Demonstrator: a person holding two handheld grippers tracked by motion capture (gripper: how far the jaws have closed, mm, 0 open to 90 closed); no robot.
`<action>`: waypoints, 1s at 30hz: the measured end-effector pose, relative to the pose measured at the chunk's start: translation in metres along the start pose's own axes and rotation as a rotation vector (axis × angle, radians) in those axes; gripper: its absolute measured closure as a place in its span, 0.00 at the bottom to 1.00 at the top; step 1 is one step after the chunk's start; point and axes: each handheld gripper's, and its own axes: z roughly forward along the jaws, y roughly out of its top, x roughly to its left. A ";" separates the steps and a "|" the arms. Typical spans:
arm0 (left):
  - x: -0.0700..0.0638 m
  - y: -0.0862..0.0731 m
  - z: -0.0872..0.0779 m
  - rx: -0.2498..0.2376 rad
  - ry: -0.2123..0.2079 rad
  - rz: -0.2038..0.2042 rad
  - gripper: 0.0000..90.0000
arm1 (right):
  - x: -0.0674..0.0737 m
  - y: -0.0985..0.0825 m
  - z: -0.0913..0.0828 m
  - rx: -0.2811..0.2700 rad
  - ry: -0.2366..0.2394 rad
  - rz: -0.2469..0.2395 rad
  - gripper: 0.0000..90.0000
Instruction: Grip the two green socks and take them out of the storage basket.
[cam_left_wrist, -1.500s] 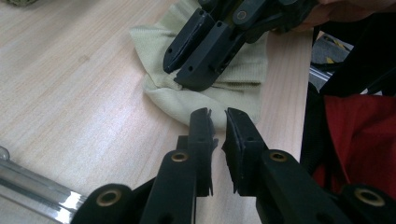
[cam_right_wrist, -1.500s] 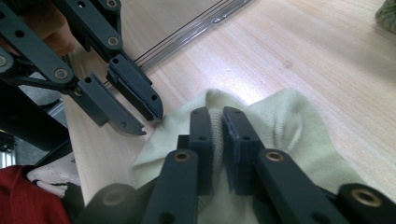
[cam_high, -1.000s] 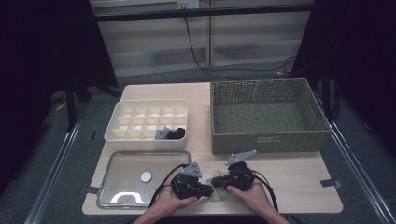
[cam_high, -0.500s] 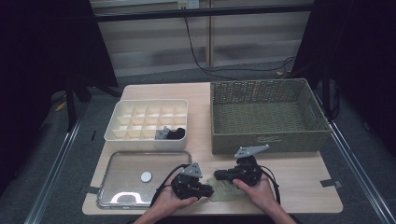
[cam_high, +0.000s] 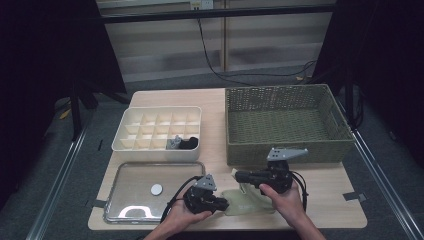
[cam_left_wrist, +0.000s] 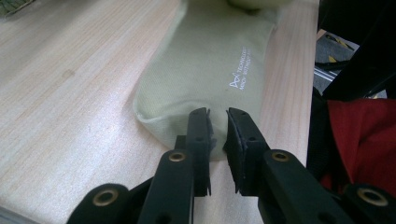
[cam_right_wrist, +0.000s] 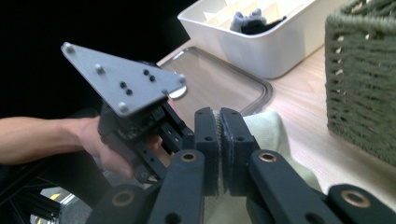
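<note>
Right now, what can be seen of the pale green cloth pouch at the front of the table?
The pouch is pale green woven fabric, soft and limp, with small white print on one face. It lies on the wooden table near the front edge. The left gripper pinches its near hem, and the right gripper is clamped on another edge, raising that part off the table.

Light wooden table: woven olive rectangular basket at 2 o'clock; white plastic compartment box at 10 o'clock, dark bundle in its near-right cells; clear flat tray at 8 o'clock, before the box; pale green fabric pouch at 6 o'clock.
</note>
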 end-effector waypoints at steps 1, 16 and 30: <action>0.000 0.000 0.000 0.001 -0.004 -0.002 0.88 | 0.001 0.001 -0.001 -0.005 -0.001 -0.003 0.96; 0.008 -0.003 -0.015 -0.063 -0.003 -0.049 0.89 | 0.013 0.018 0.007 -0.039 0.043 -0.024 0.96; 0.023 -0.012 -0.050 -0.129 0.060 -0.091 0.89 | 0.035 0.041 0.031 -0.051 0.104 -0.071 0.96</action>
